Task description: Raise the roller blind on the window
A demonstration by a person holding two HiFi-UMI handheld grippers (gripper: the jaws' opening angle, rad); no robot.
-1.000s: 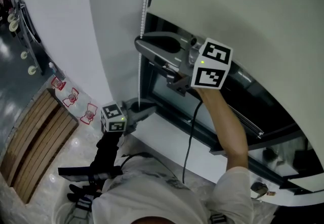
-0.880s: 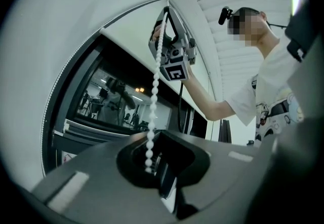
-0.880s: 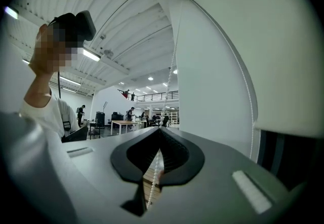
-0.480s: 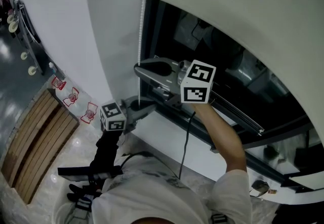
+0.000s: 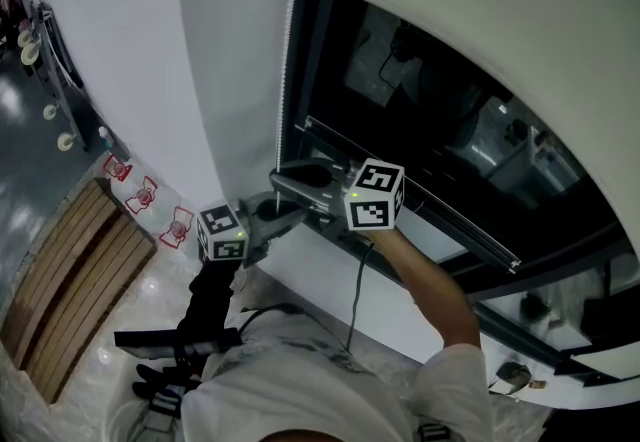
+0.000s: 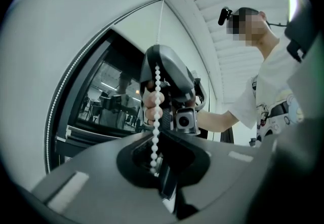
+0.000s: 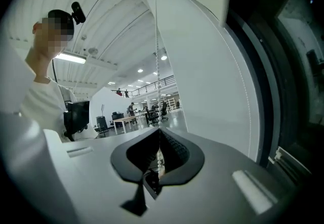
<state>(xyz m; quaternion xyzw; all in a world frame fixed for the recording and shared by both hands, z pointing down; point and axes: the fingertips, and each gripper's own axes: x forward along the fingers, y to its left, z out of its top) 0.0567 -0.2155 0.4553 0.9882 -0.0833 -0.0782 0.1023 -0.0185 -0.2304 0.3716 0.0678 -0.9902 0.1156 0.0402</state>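
Right gripper view: bead chain (image 7: 160, 159) between the closed right tongs (image 7: 159, 136).

The right claw (image 7: 159, 137) is clamped shut on the bead chain (image 7: 157, 91).

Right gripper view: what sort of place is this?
Probably a large open office or workshop hall: desks across a wide floor, ceiling lights, and a tall window with a roller blind.
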